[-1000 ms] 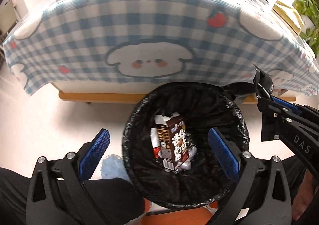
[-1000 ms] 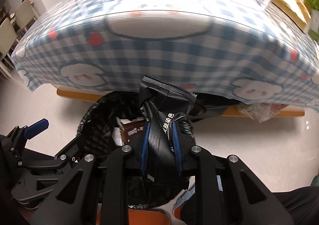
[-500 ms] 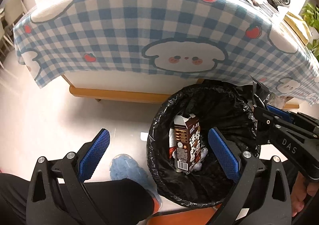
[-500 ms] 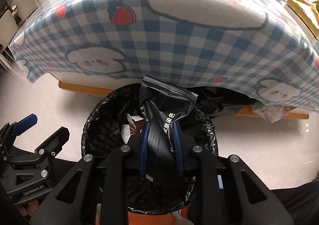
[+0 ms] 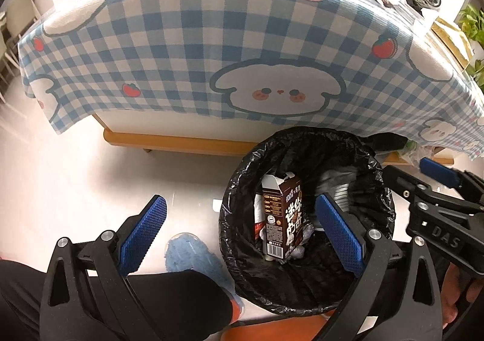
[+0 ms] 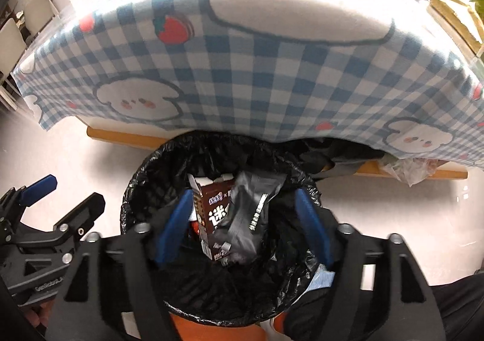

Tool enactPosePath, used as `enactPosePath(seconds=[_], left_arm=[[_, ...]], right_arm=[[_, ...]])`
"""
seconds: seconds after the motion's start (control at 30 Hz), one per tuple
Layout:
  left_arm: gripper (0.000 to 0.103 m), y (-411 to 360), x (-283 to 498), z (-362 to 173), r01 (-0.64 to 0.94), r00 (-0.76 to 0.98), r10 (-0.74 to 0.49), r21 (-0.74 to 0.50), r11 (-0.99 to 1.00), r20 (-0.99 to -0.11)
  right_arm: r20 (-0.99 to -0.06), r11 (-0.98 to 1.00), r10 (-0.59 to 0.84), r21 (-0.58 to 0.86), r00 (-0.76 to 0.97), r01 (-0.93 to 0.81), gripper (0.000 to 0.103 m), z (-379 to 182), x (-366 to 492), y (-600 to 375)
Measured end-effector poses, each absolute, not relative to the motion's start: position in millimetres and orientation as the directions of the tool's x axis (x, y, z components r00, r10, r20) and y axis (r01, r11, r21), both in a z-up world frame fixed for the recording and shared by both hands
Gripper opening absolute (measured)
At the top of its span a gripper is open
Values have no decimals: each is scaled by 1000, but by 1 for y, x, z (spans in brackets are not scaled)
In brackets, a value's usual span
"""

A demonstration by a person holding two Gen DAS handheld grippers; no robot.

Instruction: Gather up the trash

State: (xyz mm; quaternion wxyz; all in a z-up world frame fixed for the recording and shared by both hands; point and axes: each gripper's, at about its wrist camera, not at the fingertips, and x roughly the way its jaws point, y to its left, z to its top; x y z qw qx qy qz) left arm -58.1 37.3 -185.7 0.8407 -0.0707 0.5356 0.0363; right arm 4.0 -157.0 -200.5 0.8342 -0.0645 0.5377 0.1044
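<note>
My right hand-held gripper has just opened wide; the black wrapper falls free into the lined bin. My left hand-held gripper gapes empty.

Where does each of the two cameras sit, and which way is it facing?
Left wrist: on the left gripper, angled steeply down at the bin and checked tablecloth; own open fingers, a dark trouser leg and the right gripper show.
Right wrist: on the right gripper, above the bin, jaws just opened, black wrapper loose between them; left gripper at left.
Shared: bin, brown carton, tablecloth.
</note>
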Motion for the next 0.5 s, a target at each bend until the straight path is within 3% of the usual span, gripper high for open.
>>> enactPosePath(seconds=[0.2,0.5], left_arm=[[97,34,-60,-172,-133,440,-19,-86,987,-898],[97,23,-55,-135,-112,496,-40,-109,988,-867]], right_arm=[[-890,970,101,-11,446,-241,89,-181,-1,-166],[-830,978,86,-34,551,-204,94,-133,-4,-192]])
